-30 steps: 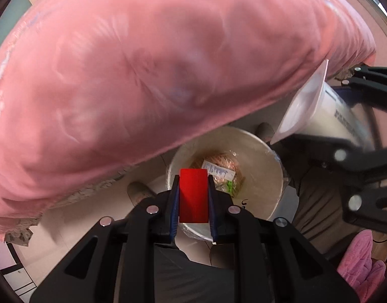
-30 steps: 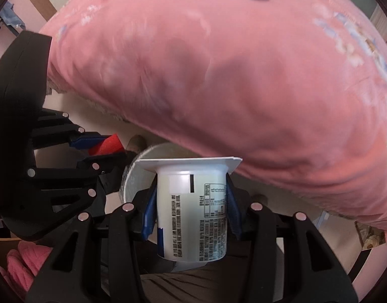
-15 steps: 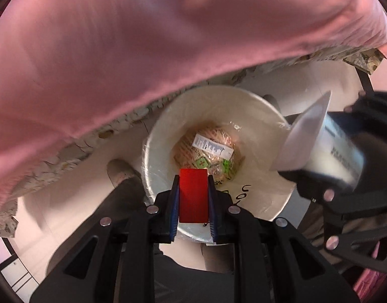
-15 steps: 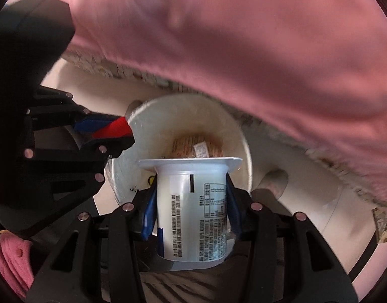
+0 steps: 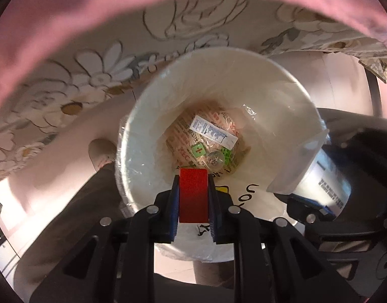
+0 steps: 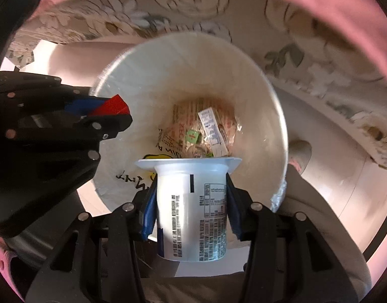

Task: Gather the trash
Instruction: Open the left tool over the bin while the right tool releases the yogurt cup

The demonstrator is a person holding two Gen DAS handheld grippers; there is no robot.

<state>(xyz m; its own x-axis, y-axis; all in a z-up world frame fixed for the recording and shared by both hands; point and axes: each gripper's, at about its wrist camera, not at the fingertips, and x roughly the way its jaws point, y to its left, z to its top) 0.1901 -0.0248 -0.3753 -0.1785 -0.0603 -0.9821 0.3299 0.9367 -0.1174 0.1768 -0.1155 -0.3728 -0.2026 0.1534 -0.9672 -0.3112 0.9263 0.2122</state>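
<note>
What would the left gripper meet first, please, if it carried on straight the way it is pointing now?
Probably the wrappers at the bottom of the lined white bin. The left gripper, shut on a red block, points into its open mouth; depth is unclear.

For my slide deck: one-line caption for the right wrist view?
Right gripper holds a white cup over the lined bin; left gripper brings a red piece.
</note>
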